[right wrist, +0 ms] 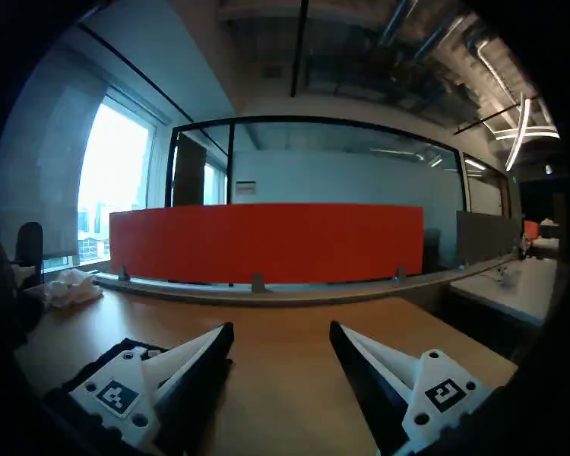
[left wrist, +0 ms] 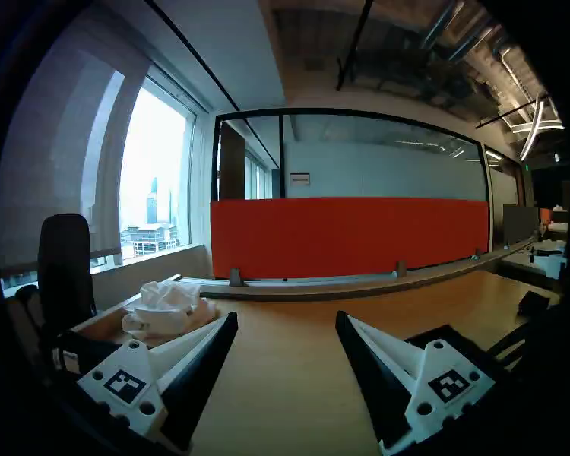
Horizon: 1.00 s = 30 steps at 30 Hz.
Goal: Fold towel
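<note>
Left gripper view: left gripper [left wrist: 285,315] sits low in frame, its two white-and-black fingers spread wide w/ bare wood btwn them, grasping nothing. White towel [left wrist: 167,308], crumpled in a heap, lies on the wooden surface [left wrist: 285,380] at mid-left of frame, just past the tip of the finger on frame left, not btwn the fingers. At far left stands a black chair [left wrist: 64,266], beside a bright window [left wrist: 152,190] w/ city bldgs outside. Across frame centre runs a red divider panel [left wrist: 349,235] along the surface's far edge, w/ a glass wall [left wrist: 376,156] above it. At upper right glow ceiling light strips [left wrist: 536,125]. Right gripper view: right gripper [right wrist: 280,325] is low in frame too, fingers wide apart over bare wood, released, holding nothing. Here the towel shows small at far left, mid-height, on the surface near the window side, well apart from this gripper's fingers. Red divider panel spans frame centre; a second, pale surface [right wrist: 513,285] sits at right.
</note>
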Each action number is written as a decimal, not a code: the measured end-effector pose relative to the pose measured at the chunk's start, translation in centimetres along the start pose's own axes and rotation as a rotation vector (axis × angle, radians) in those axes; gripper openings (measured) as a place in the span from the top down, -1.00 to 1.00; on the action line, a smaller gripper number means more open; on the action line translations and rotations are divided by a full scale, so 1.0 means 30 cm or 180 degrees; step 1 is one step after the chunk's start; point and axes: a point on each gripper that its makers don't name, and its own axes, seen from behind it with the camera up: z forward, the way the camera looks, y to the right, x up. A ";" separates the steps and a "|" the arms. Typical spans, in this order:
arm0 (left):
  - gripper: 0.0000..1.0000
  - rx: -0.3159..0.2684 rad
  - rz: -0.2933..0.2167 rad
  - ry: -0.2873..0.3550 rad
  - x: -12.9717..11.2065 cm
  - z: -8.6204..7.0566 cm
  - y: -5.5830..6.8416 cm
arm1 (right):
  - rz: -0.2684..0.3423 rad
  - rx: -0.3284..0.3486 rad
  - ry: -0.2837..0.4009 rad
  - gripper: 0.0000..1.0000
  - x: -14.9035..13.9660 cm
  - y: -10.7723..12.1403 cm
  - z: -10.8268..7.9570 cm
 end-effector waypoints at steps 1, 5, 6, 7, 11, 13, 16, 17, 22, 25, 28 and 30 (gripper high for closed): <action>-0.91 -0.0010 0.0004 0.0003 0.039 -0.001 0.002 | -0.0004 -0.0003 0.0004 -0.96 0.026 -0.001 0.001; -0.91 -0.0045 0.0025 0.0006 0.174 -0.005 0.012 | -0.0032 -0.0031 0.0032 -0.96 0.141 0.000 0.005; -0.91 -0.0052 0.0031 0.0005 0.204 -0.006 0.014 | -0.0042 -0.0039 0.0042 -0.96 0.172 0.001 0.006; -0.91 -0.0053 0.0030 0.0002 0.234 -0.008 0.016 | -0.0053 -0.0043 0.0052 -0.96 0.203 0.000 0.005; -0.91 -0.0074 0.0012 -0.0010 0.327 -0.014 0.024 | -0.0083 -0.0056 0.0068 -0.96 0.300 -0.001 -0.002; -0.91 -0.0087 0.0005 -0.0021 0.359 -0.017 0.027 | -0.0087 -0.0069 0.0061 -0.96 0.334 0.003 -0.005; -0.91 -0.0111 0.0009 -0.0043 0.392 -0.021 0.034 | -0.0090 -0.0085 0.0041 -0.96 0.368 0.010 -0.011; -0.91 -0.0124 0.0012 -0.0051 0.401 -0.022 0.037 | -0.0094 -0.0086 0.0033 -0.96 0.376 0.012 -0.014; -0.92 -0.0269 0.0043 -0.0135 0.419 -0.025 0.071 | -0.0168 0.0015 -0.0053 -0.96 0.388 -0.004 -0.025; -0.91 -0.0396 0.0092 -0.0195 0.421 -0.025 0.097 | -0.0255 0.0156 -0.0132 -0.96 0.375 -0.030 -0.029; -0.92 -0.0526 0.0160 -0.0252 0.416 -0.027 0.121 | -0.0352 0.0319 -0.0214 -0.96 0.359 -0.064 -0.030; -0.92 -0.0604 0.0200 -0.0293 0.411 -0.028 0.135 | -0.0410 0.0433 -0.0266 -0.96 0.351 -0.090 -0.031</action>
